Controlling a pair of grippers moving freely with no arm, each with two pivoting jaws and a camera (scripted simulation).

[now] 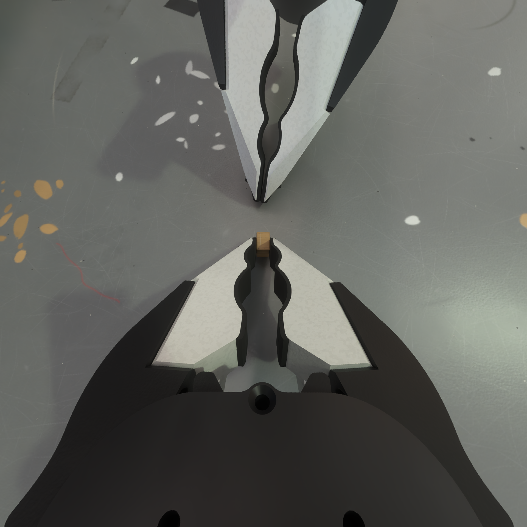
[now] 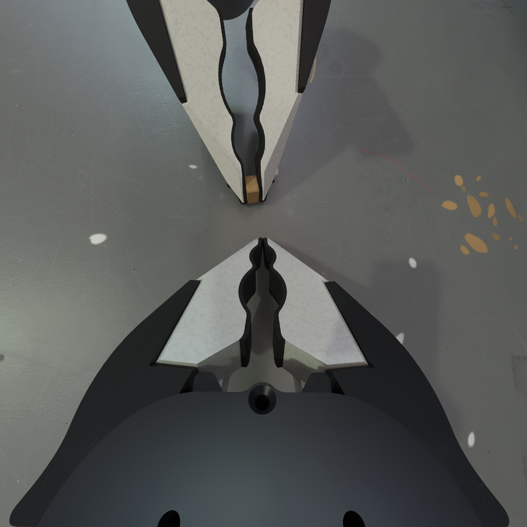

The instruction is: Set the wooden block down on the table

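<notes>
A small tan wooden block (image 1: 262, 244) is pinched between the tips of my left gripper (image 1: 262, 241), which is shut on it. It also shows in the right wrist view (image 2: 252, 189), held at the tips of the left gripper (image 2: 252, 199), low over the grey table (image 2: 85, 171); I cannot tell whether it touches the table. My right gripper (image 2: 262, 241) is shut and empty, its tips pressed together. It faces the left gripper tip to tip with a short gap between them, as the left wrist view shows (image 1: 261, 199).
The grey table (image 1: 399, 285) is scratched and flecked with white and orange paint spots (image 1: 42, 189). A thin red line (image 1: 85, 279) and strips of grey tape (image 1: 74, 77) lie on it to the left.
</notes>
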